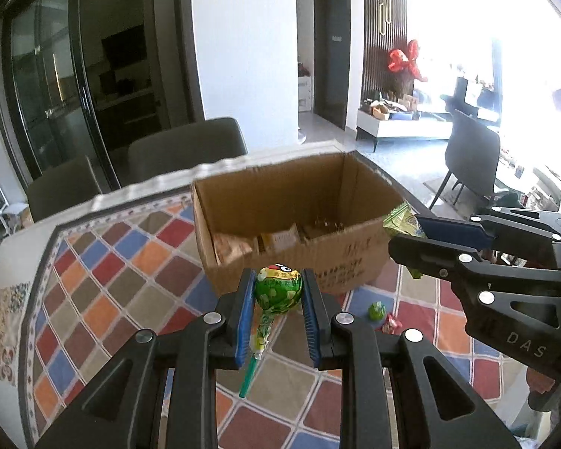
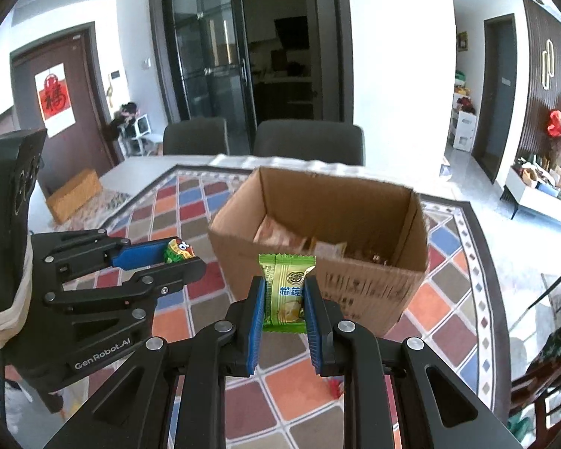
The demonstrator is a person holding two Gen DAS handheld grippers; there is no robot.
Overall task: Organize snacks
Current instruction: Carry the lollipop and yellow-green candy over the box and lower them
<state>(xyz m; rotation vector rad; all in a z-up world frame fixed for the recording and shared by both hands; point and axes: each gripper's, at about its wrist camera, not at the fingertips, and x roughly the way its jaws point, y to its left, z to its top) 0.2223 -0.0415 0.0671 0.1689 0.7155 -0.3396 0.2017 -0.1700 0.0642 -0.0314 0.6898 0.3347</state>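
Left gripper [image 1: 277, 292]: jaws clamped on a round green-wrapped lollipop [image 1: 278, 288], green stick hanging below, held above the desk [image 1: 131, 262] with its multicoloured diamond-patterned cloth. Right gripper [image 2: 282, 299]: jaws clamped on a green-and-yellow foil snack packet [image 2: 285, 292]. Open brown cardboard box [image 2: 355, 280] stands just beyond both, several wrapped snacks inside.

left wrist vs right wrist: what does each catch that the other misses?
Left wrist only: a small green candy and a red one loose on the tablecloth, plus the lollipop's green stick.
Right wrist only: a brown door with a red poster, and a flat brown box at the table's far edge.
Both: the cardboard box, left tongs shut on the lollipop, right tongs shut on the green packet.
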